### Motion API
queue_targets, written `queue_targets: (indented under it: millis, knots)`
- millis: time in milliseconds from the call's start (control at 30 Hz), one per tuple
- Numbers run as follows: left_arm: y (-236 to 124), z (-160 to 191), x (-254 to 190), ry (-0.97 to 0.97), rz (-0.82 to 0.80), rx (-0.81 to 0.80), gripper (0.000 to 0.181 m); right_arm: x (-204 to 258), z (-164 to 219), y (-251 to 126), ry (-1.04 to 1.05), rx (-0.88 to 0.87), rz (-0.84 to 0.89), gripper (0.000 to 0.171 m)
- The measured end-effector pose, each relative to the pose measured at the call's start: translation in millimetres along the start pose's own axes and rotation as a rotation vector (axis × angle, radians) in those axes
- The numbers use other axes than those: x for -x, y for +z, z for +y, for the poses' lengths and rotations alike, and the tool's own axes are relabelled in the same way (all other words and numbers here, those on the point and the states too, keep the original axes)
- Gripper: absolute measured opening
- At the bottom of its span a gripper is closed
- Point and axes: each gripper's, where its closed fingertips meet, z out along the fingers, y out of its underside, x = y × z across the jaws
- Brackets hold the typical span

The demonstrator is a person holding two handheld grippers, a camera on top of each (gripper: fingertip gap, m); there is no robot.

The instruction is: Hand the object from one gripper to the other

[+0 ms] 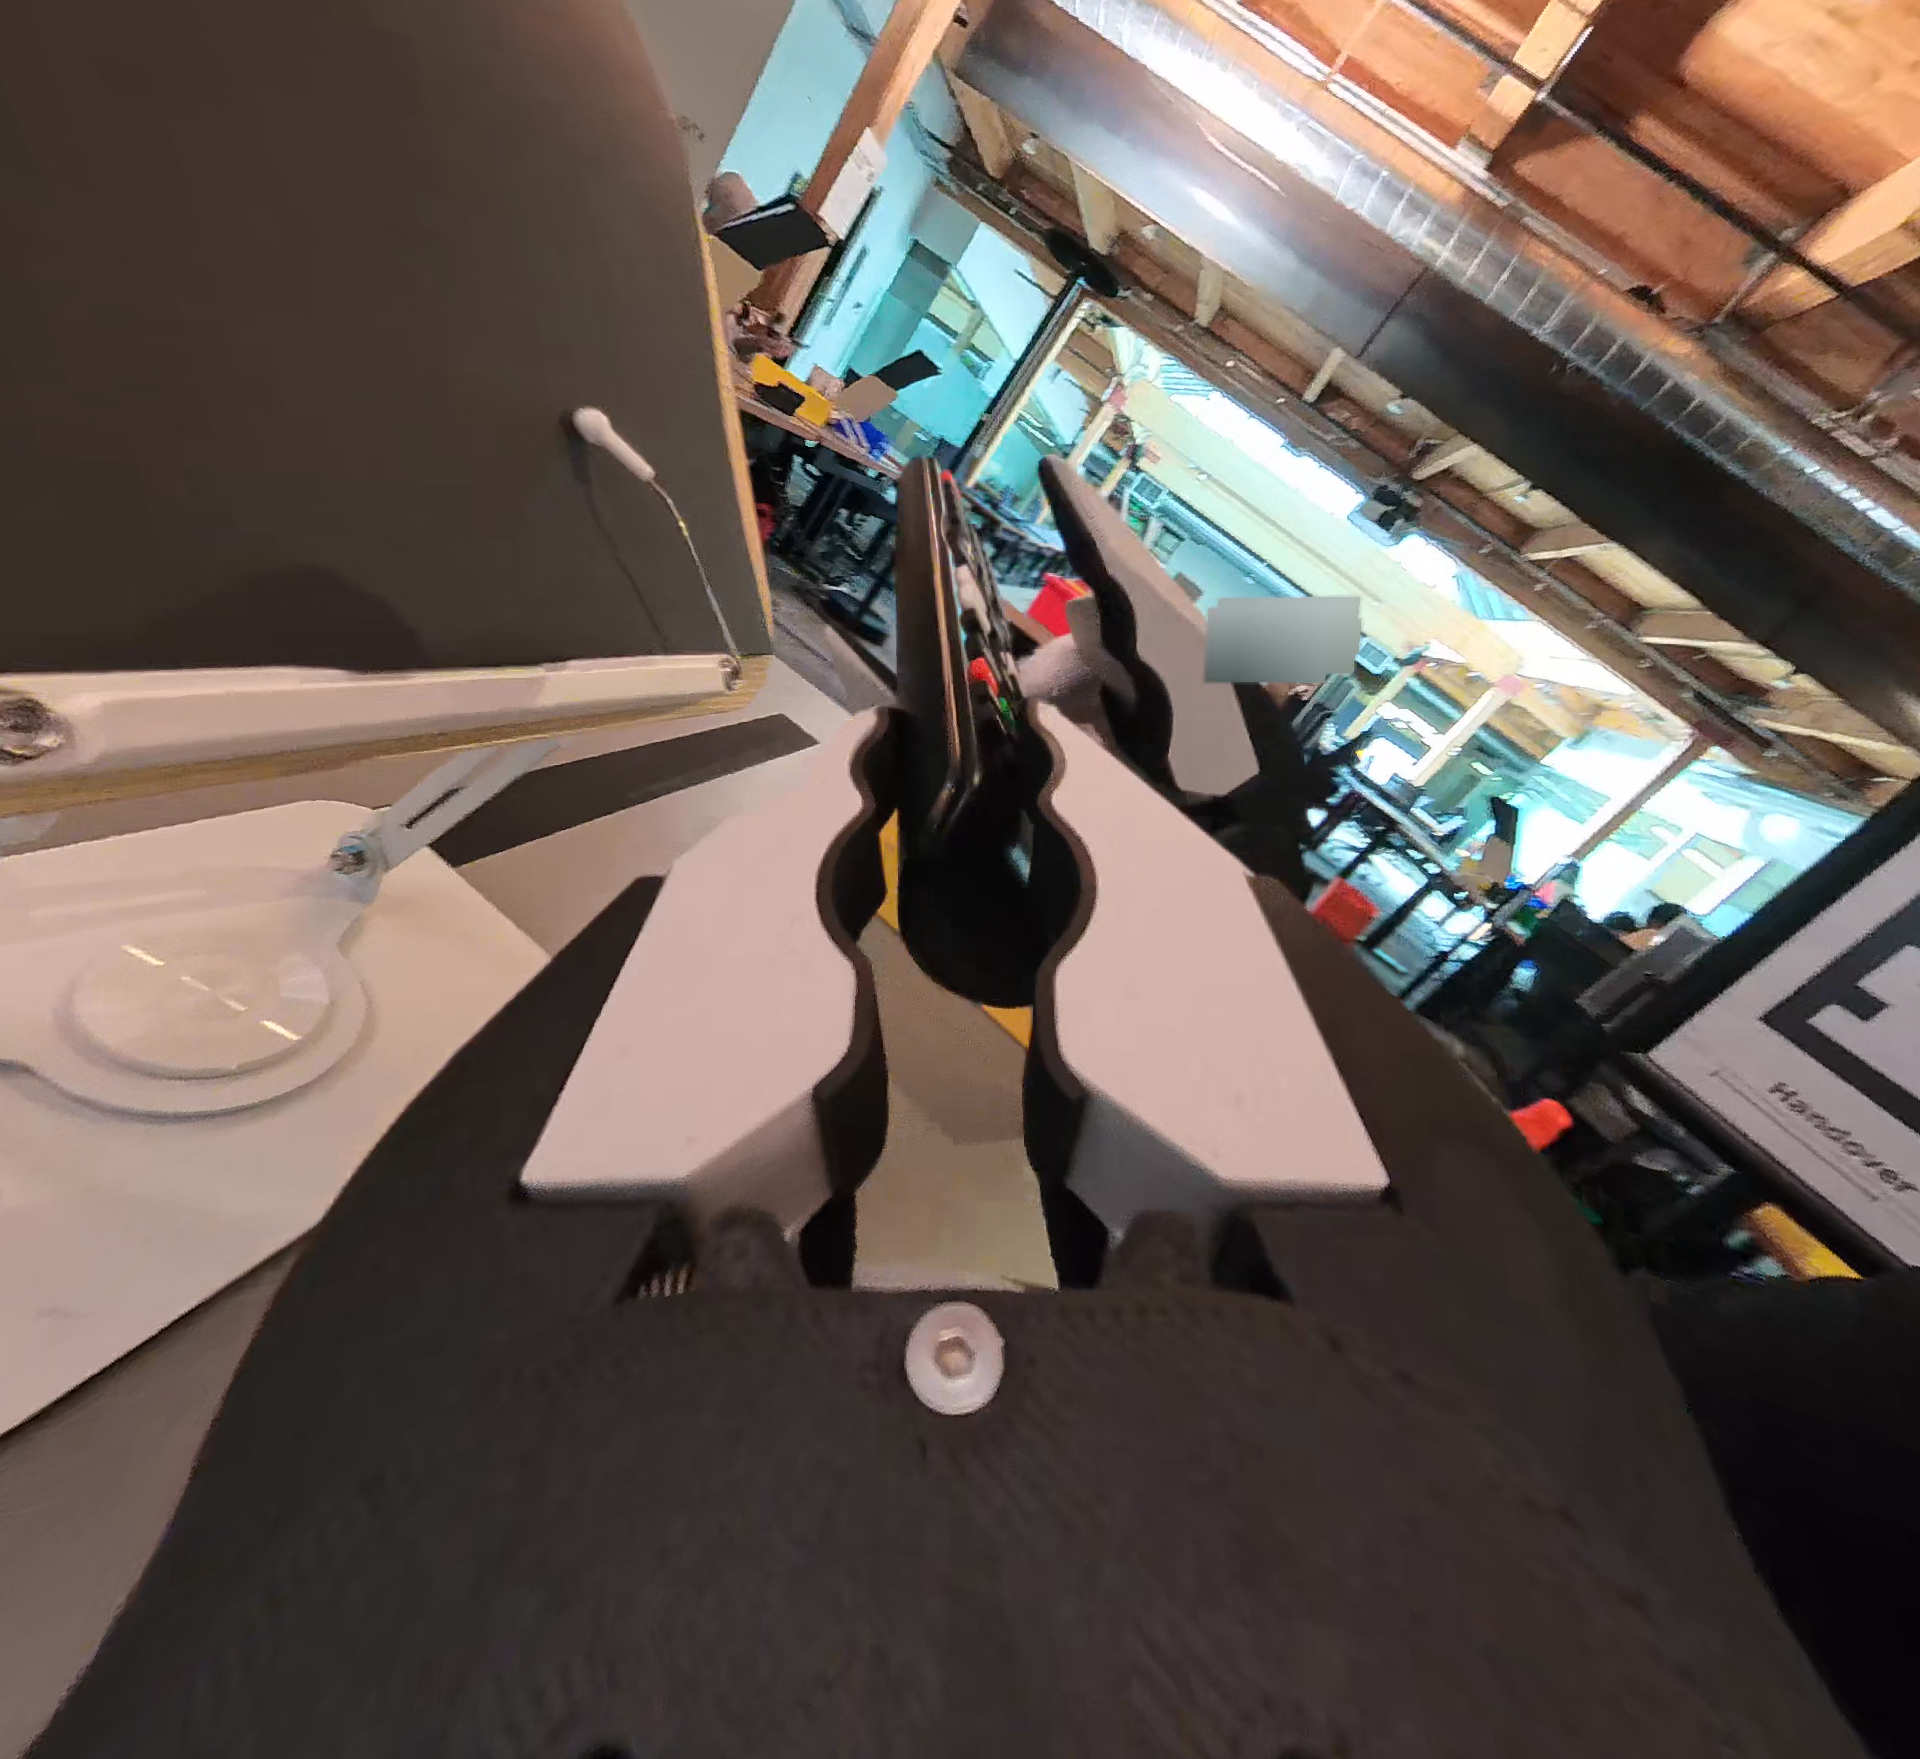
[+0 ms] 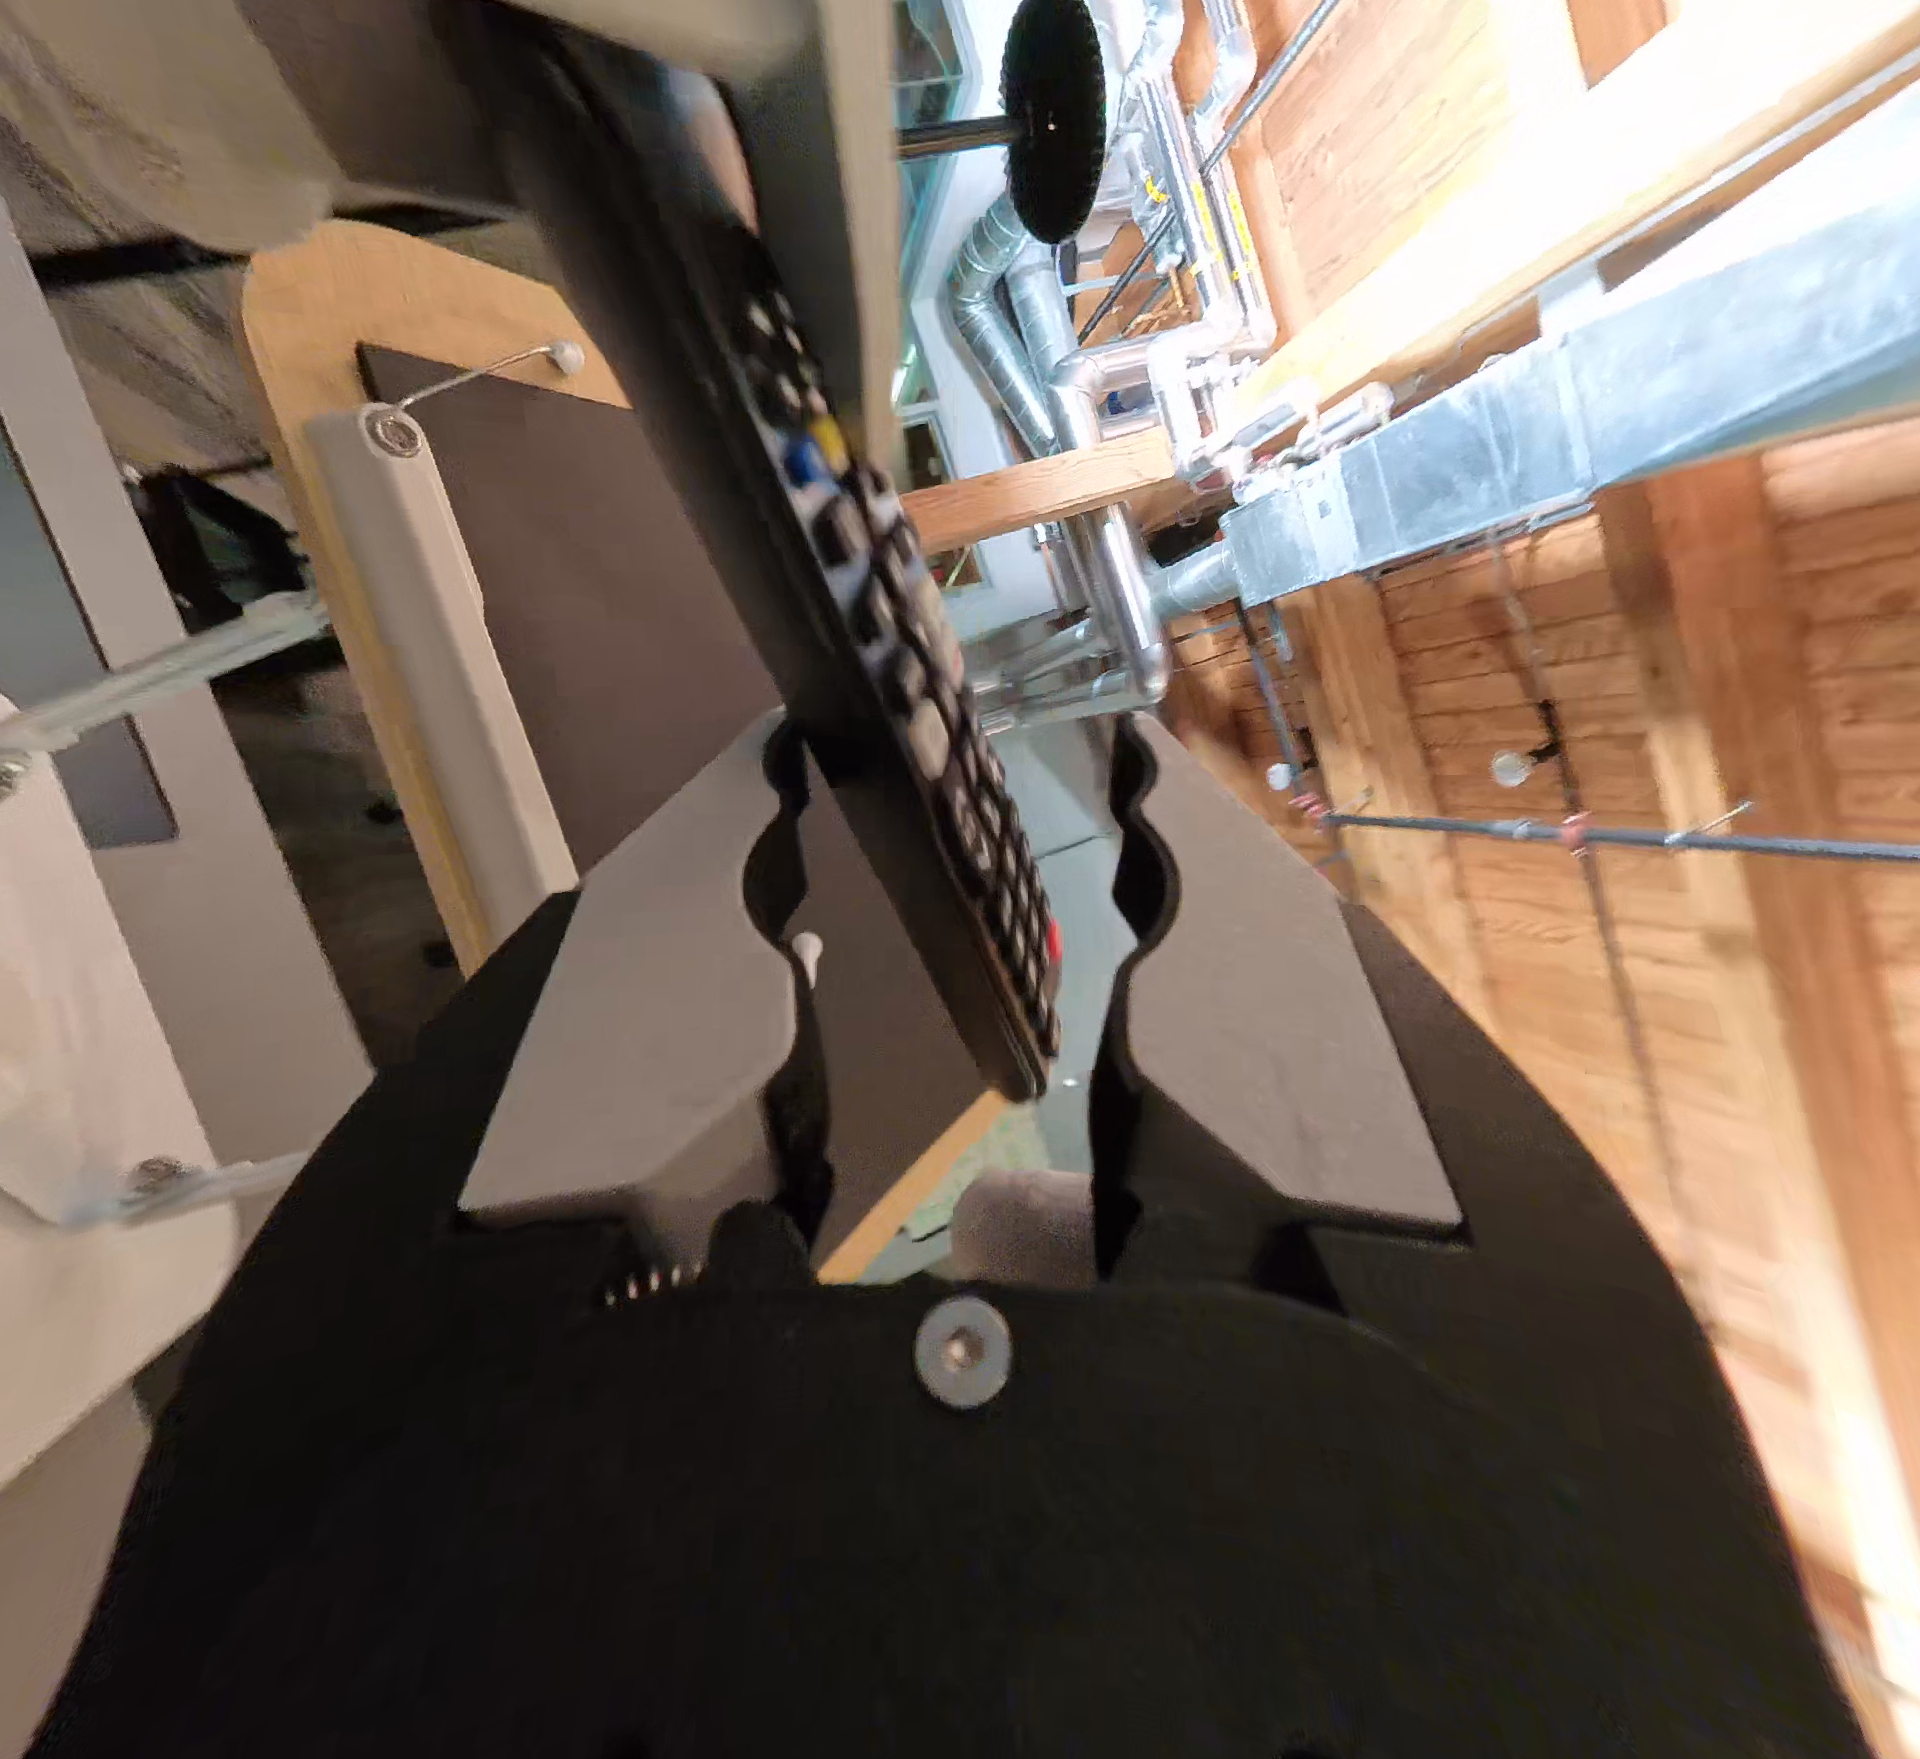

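A black remote control [image 1: 951,660] with coloured buttons is held in the air. My left gripper [image 1: 961,733] is shut on its near end, and the remote sticks out forward between the grey fingers. In the right wrist view the remote [image 2: 914,743] lies lengthwise between my right gripper's [image 2: 954,738] spread jaws. It is close to the left finger, with a clear gap to the right finger. Its far end runs up into the left gripper [image 2: 727,151]. One right gripper finger [image 1: 1138,639] shows just beyond the remote in the left wrist view.
A dark mat on a wood-edged table [image 1: 343,307] is at left, with a white clamp arm and round base [image 1: 208,1013]. A white board with a black marker pattern [image 1: 1829,1034] is at right. Ceiling ducts [image 2: 1558,462] and beams are behind. Across from one pair of fingers to the other is roughly 5 centimeters.
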Motion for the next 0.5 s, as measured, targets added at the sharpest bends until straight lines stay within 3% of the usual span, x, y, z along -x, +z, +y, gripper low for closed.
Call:
queue_targets:
  millis: [67,167,233,367,500]
  knots:
    - [-5.1,-4.9,2.1,0.044,-0.031,-0.002,0.021,-4.0,1.8,-2.9,0.132,-0.047,-0.025,0.065]
    - [-15.4,-12.2,4.8,0.136,-0.071,0.005,0.021,2.3,-0.9,-8.1,0.420,-0.136,-0.231,0.079]
    - [-23.0,-16.4,1.2,0.228,-0.064,0.010,0.021,-0.6,1.6,-14.7,0.645,-0.173,-0.357,0.070]
    - [-36.2,-18.5,-8.3,0.355,-0.030,0.040,0.021,-16.2,14.0,-26.5,1.215,-0.278,-0.563,0.079]
    - [-39.2,-3.1,-29.7,0.481,0.070,0.119,0.021,-14.9,6.7,-43.5,1.523,-0.394,-0.796,0.080]
